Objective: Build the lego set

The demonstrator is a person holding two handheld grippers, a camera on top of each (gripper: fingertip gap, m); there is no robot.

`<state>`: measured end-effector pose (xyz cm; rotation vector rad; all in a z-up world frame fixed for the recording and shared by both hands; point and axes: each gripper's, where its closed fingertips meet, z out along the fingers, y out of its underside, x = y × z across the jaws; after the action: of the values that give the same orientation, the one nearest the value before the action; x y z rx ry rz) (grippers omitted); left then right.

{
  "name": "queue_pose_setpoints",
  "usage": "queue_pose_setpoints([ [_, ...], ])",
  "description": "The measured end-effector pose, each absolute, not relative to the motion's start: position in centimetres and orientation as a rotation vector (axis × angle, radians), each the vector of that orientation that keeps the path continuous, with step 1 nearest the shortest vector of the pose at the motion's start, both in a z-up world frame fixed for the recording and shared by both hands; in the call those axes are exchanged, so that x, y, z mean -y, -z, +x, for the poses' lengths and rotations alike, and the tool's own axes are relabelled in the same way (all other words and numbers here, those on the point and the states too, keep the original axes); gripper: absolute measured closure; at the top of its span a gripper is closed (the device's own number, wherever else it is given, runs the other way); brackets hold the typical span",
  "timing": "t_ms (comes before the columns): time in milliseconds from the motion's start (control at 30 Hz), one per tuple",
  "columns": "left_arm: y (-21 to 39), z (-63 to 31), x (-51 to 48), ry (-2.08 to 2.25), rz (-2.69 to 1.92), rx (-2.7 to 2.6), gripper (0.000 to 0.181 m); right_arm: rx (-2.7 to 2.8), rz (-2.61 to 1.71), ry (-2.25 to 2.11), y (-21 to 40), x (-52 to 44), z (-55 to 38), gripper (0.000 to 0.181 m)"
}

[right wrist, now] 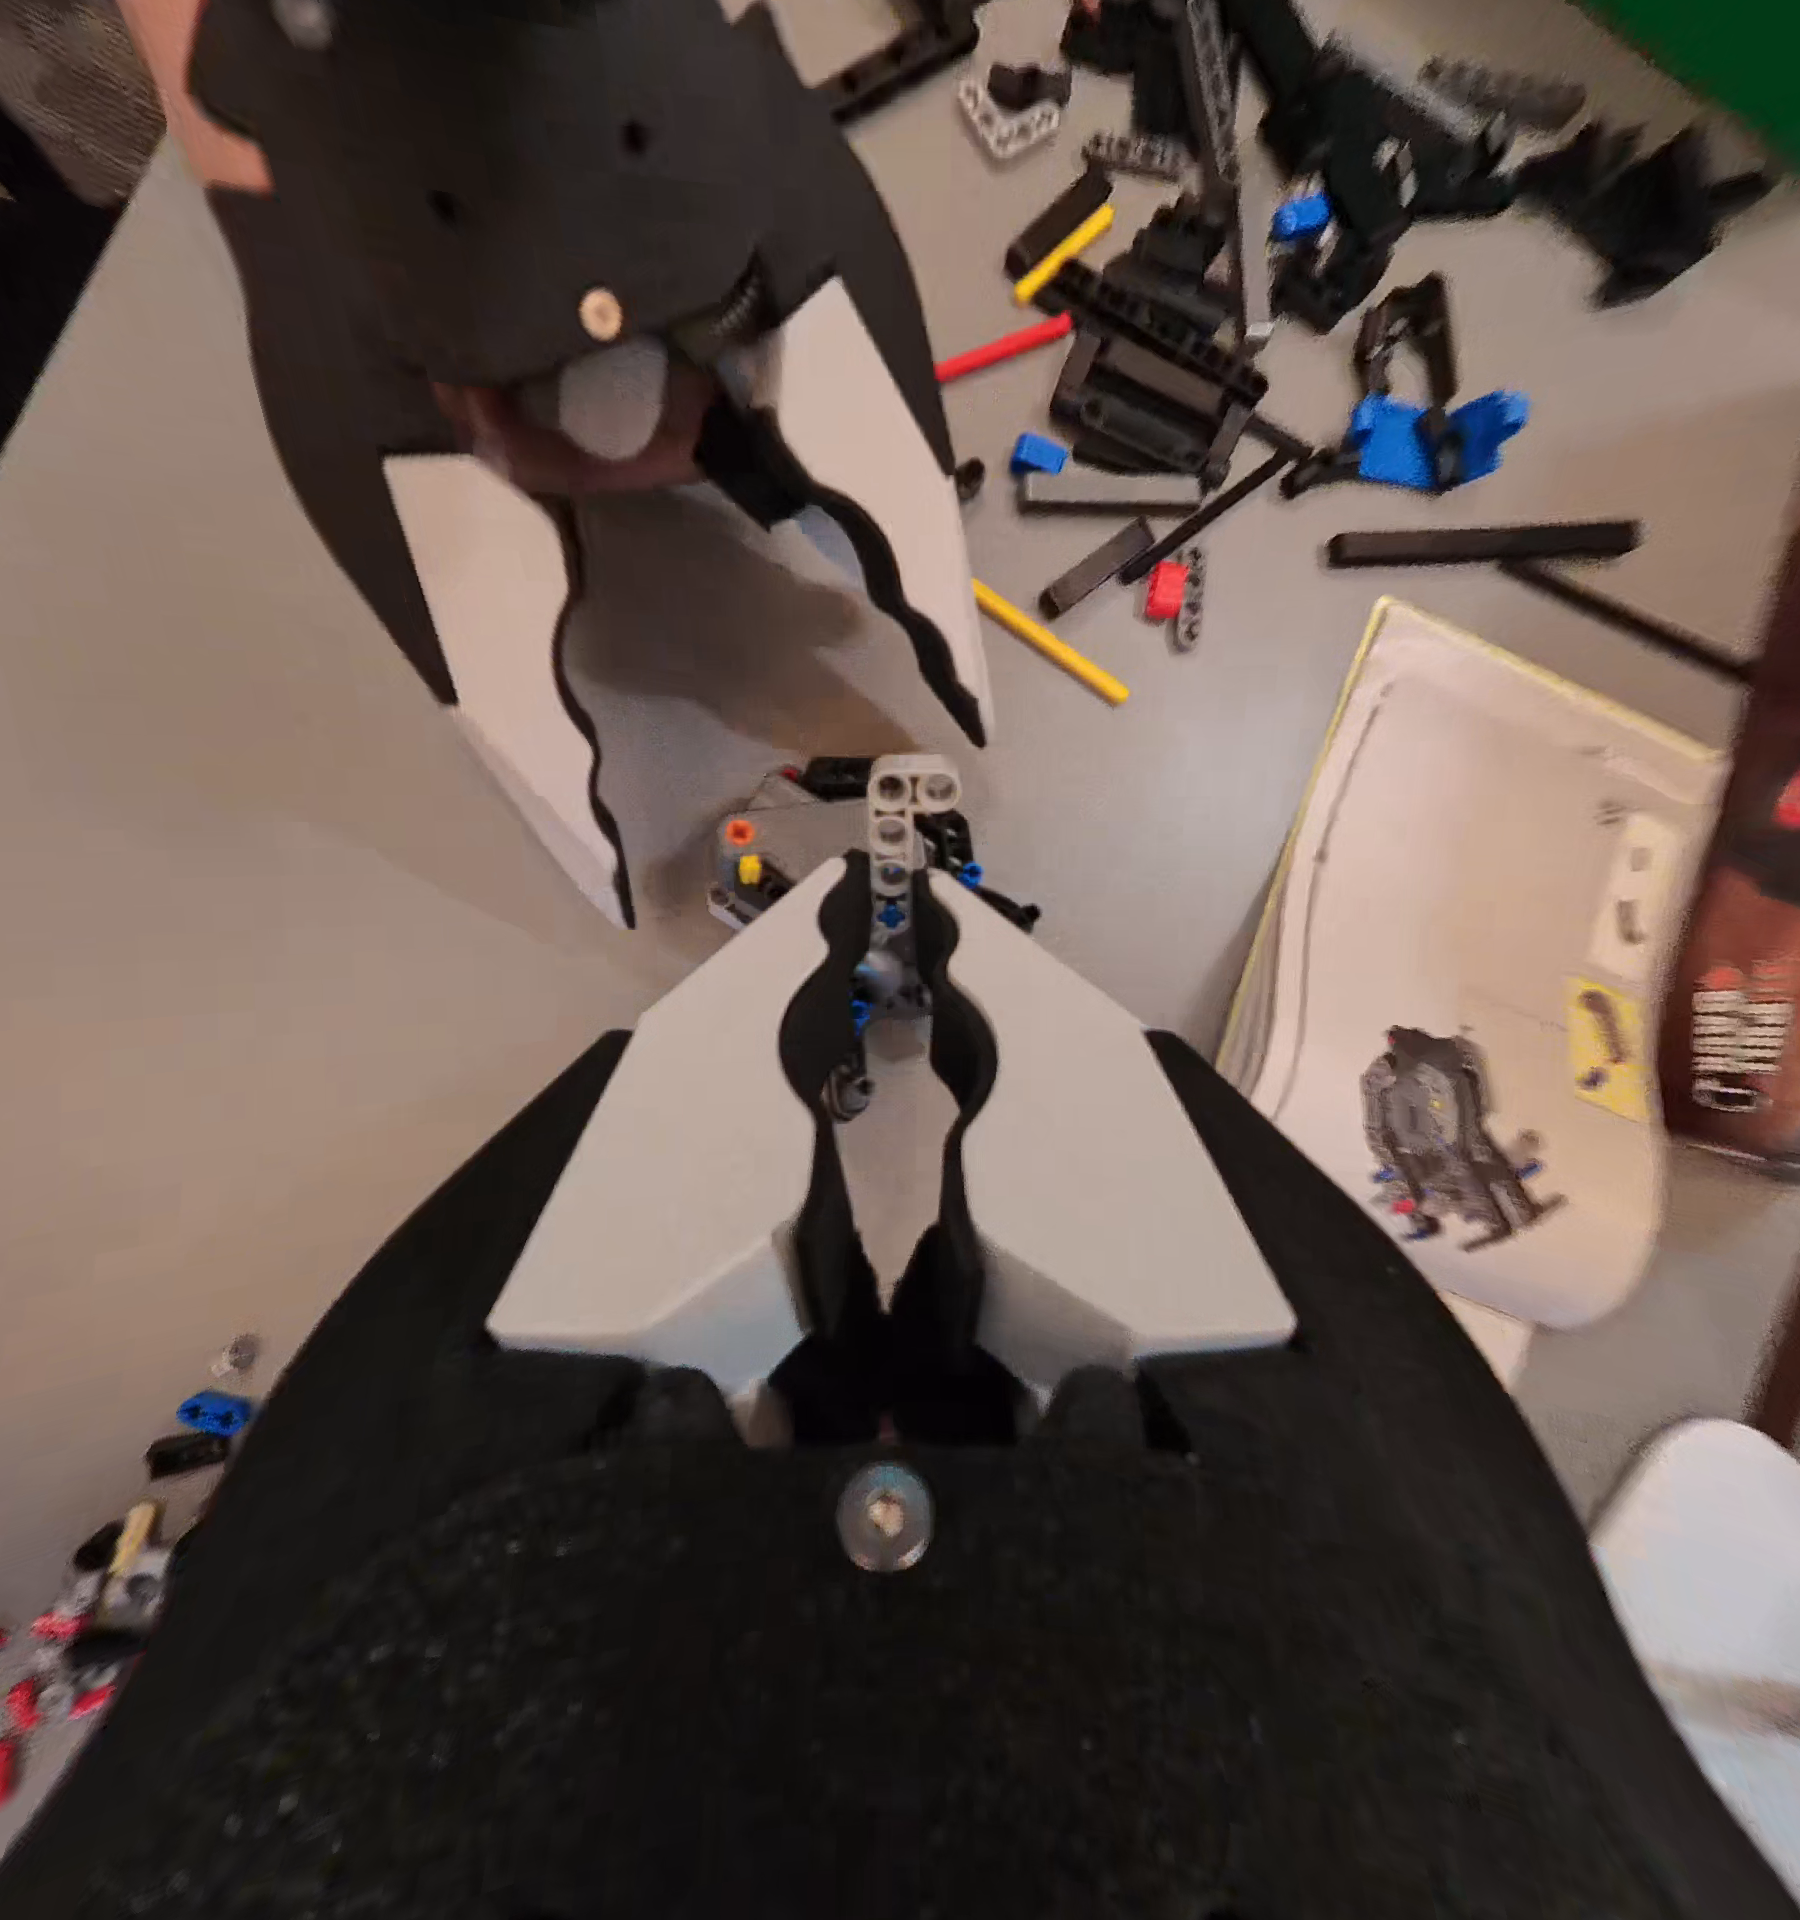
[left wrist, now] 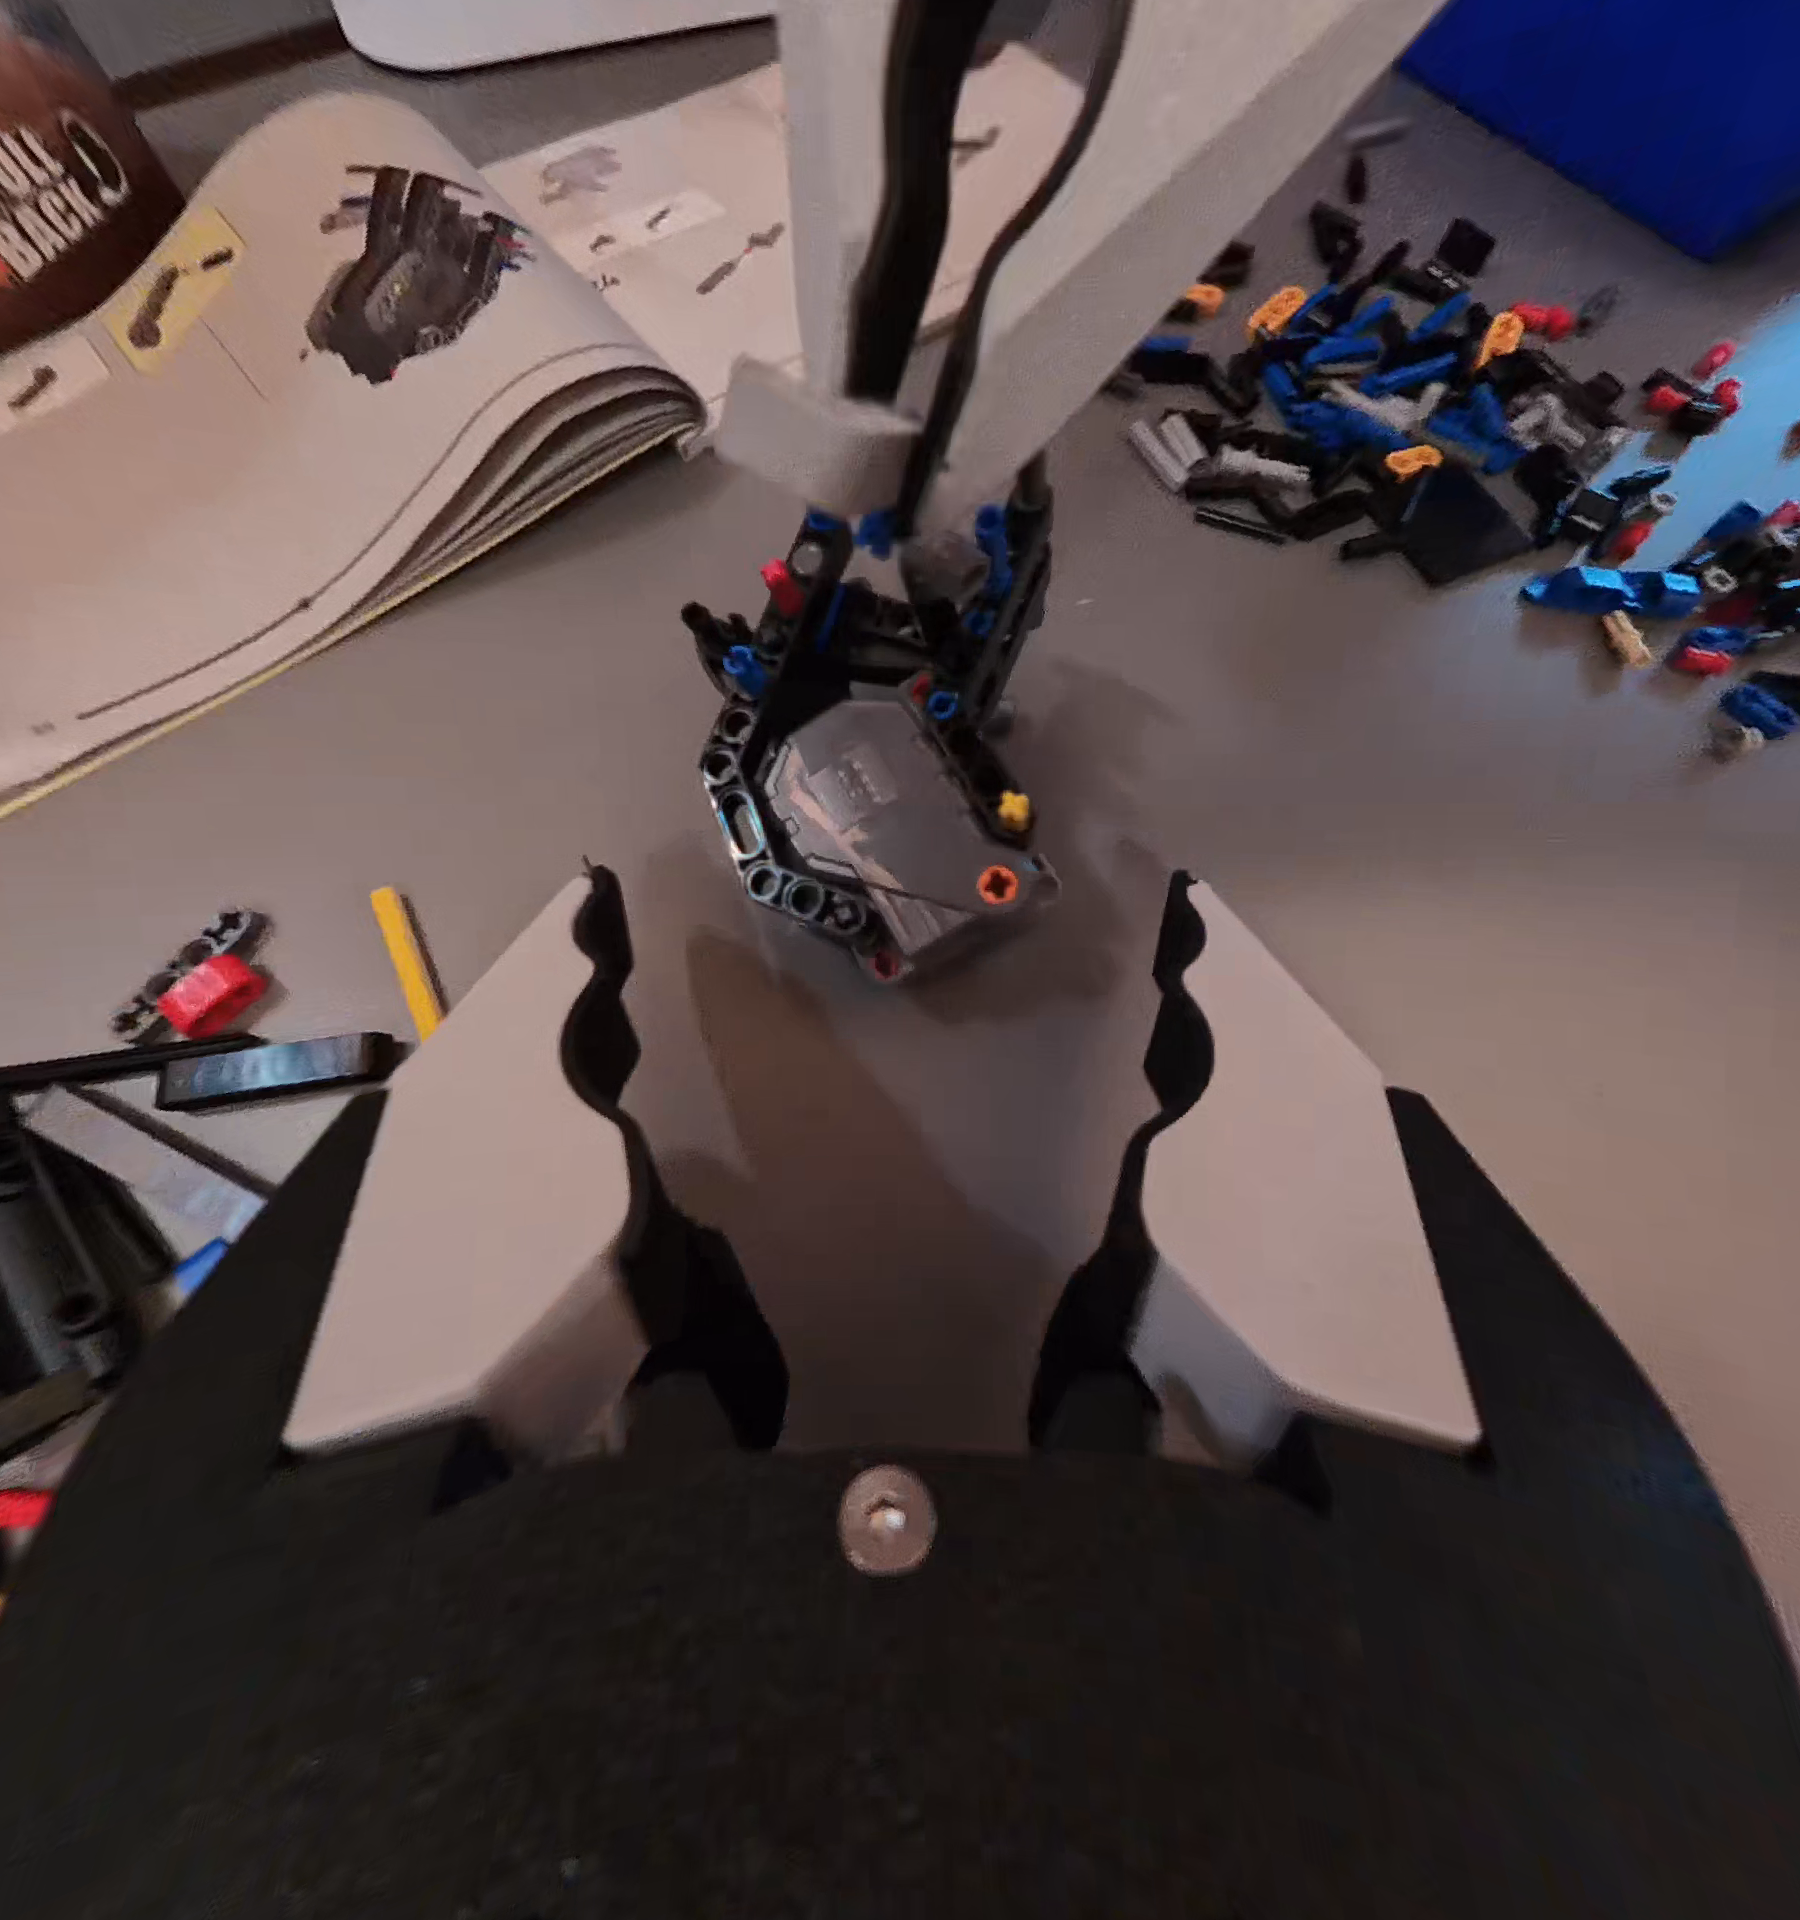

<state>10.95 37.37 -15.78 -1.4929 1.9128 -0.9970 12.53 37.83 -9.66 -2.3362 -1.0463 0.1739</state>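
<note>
Grey table (left wrist: 1395,935): carries the chassis (left wrist: 865,769), a parts pile (left wrist: 1415,416) and an open manual (left wrist: 252,468)
Chassis position: on the table between the two grippers, just ahead of the left gripper's tips
Chassis axis: long axis runs away from the left gripper toward the right one; motor block end with the orange hub nearest the left gripper, forked beam end farthest
Right gripper (right wrist: 888,904): narrow, closed on a grey L-beam (right wrist: 901,821) at the forked end; it appears also to pinch the frame there, so it is the nearer tool
L-beam axis: stem in line with the fingers, short leg at the free tip, pointing toward the left gripper
Left gripper (left wrist: 885,894): wide, holding nothing, clear of the chassis
Judgement: the next move turns on bringing the left gripper forward along the chassis axis to brace the motor end
</note>
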Motion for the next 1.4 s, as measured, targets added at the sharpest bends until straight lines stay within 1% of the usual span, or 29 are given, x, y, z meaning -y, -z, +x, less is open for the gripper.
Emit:
queue_pose_setpoints([
  [33, 16.2, 11.3, -37.5, 0.983, -1.529, -1.915, 0.083, 1.028, -2.374, -0.245, 10.4, -38.0, 12.8, 0.174],
  [67, 16.3, 11.7, -37.7, 0.98, -1.551, -1.914, 0.087, 1.005, -2.391, -0.283, 11.0, -38.2, 13.3, 0.174],
  [167, 17.1, 11.9, -37.4, 0.988, -1.587, -1.986, 0.123, 0.858, -2.318, -0.495, 11.5, -38.6, 13.4, 0.175],
  [200, 17.1, 12.0, -37.4, 1.006, -1.583, -1.999, 0.126, 0.807, -2.287, -0.55, 11.4, -38.5, 13.3, 0.175],
  [300, 16.2, 12.0, -38.2, 1.008, -1.516, -2.033, 0.127, 0.724, -2.222, -0.598, 11.2, -37.7, 13.4, 0.175],
  [367, 14.8, 11.9, -38.7, 1.019, -1.457, -2.042, 0.128, 0.681, -2.204, -0.554, 10.9, -37.2, 13.9, 0.175],
  [467, 12.4, 11.8, -39.4, 1.043, -1.412, -2.088, 0.128, 0.612, -2.128, -0.606, 10.1, -36.5, 12.9, 0.175],
  [567, 11.5, 11.2, -38.9, 1.057, -1.362, -2.262, 0.128, 0.555, -2.069, -0.625, 10.1, -36.4, 11.9, 0.175],
  [667, 12.2, 10.6, -38.6, 0.999, -1.288, -2.464, 0.129, 0.485, -2.003, -0.736, 9.7, -36.2, 10.6, 0.175],
  [800, 12.3, 10.8, -38.1, 0.955, -1.19, -2.614, 0.129, 0.497, -2.102, -0.669, 12.4, -35.7, 10.6, 0.175],
  [933, 12.4, 10.7, -37.6, 0.791, -1.083, -2.81, 0.128, 0.47, -2.165, -0.667, 13.4, -34.6, 11.4, 0.175],
  [1033, 12.5, 11.4, -36.8, 0.675, -1.02, -2.886, 0.128, 0.405, -2.192, -0.624, 13.1, -33.8, 13.3, 0.175],
  [1167, 12.5, 11.9, -35.7, 0.627, -0.932, -2.904, 0.129, 0.237, -2.161, -0.534, 11.7, -32.7, 15.4, 0.175],
  [1200, 12.5, 12.1, -35.6, 0.631, -0.91, -2.882, 0.126, 0.213, -2.147, -0.498, 11.5, -32.3, 15.6, 0.175],
  [1267, 12.5, 12.3, -35.3, 0.694, -0.879, -2.828, 0.111, 0.183, -2.128, -0.443, 11.2, -31.6, 15.6, 0.175],
  [1300, 12.5, 12.4, -35.0, 0.76, -0.856, -2.79, 0.108, 0.179, -2.11, -0.418, 11.0, -31.2, 15.4, 0.175],
  [1367, 12.6, 12.5, -34.5, 0.941, -0.834, -2.703, 0.111, 0.183, -2.069, -0.379, 10.7, -30.7, 14.9, 0.175],
  [1400, 12.9, 12.5, -34.4, 1.016, -0.865, -2.673, 0.108, 0.193, -2.052, -0.377, 10.7, -30.4, 14.5, 0.175],
])
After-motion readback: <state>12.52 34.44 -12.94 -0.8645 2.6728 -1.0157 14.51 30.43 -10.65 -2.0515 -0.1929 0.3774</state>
